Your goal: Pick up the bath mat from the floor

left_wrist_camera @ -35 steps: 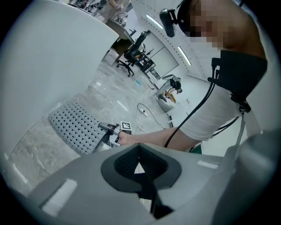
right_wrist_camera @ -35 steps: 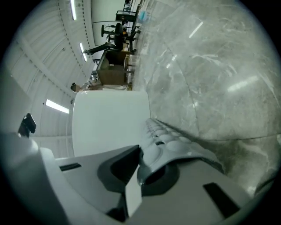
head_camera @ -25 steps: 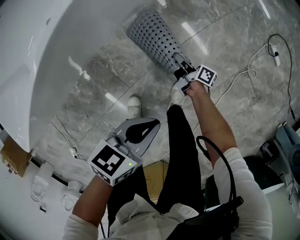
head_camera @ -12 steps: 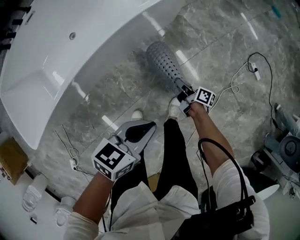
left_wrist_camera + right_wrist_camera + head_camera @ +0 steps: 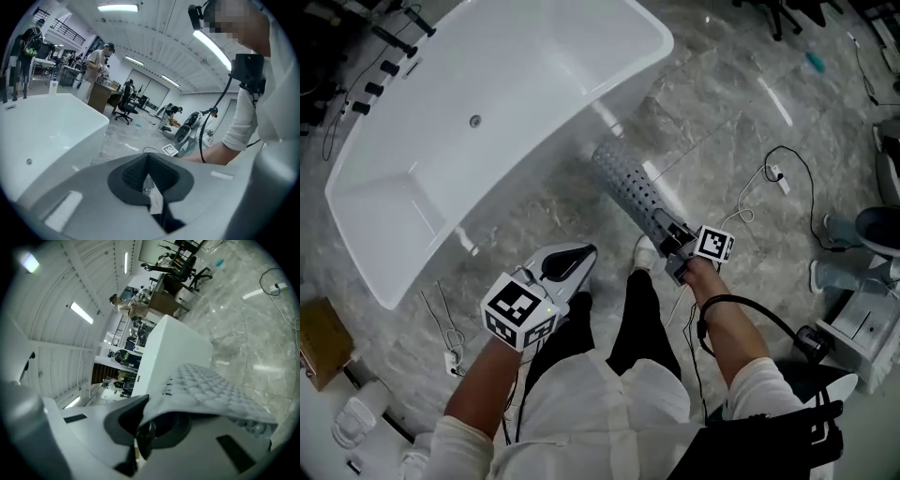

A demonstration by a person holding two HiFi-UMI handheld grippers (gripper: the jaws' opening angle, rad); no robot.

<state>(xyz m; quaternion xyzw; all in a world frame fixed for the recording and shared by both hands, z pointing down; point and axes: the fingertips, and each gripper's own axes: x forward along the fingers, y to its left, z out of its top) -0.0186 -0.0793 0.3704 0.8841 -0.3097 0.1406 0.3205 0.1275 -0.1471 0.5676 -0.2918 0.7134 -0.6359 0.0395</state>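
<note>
The bath mat (image 5: pixel 630 183) is grey and full of small holes. It hangs curled lengthwise from my right gripper (image 5: pixel 668 231), which is shut on its near edge, beside the tub's corner. In the right gripper view the bumpy mat (image 5: pixel 218 390) spreads out from the clamped jaws of my right gripper (image 5: pixel 149 423) over the marble floor. My left gripper (image 5: pixel 570 262) is held lower left above the person's legs. In the left gripper view my left gripper (image 5: pixel 150 182) has its jaws together with nothing between them.
A white freestanding bathtub (image 5: pixel 487 112) fills the upper left. White cables (image 5: pixel 776 174) trail over the grey marble floor at right. Machines stand at the right edge (image 5: pixel 862 281). A cardboard box (image 5: pixel 317 342) sits at far left. People and office chairs are far off.
Both grippers have risen, and the right one has carried the mat up with it. The view has pulled back, so the whole tub now shows.
</note>
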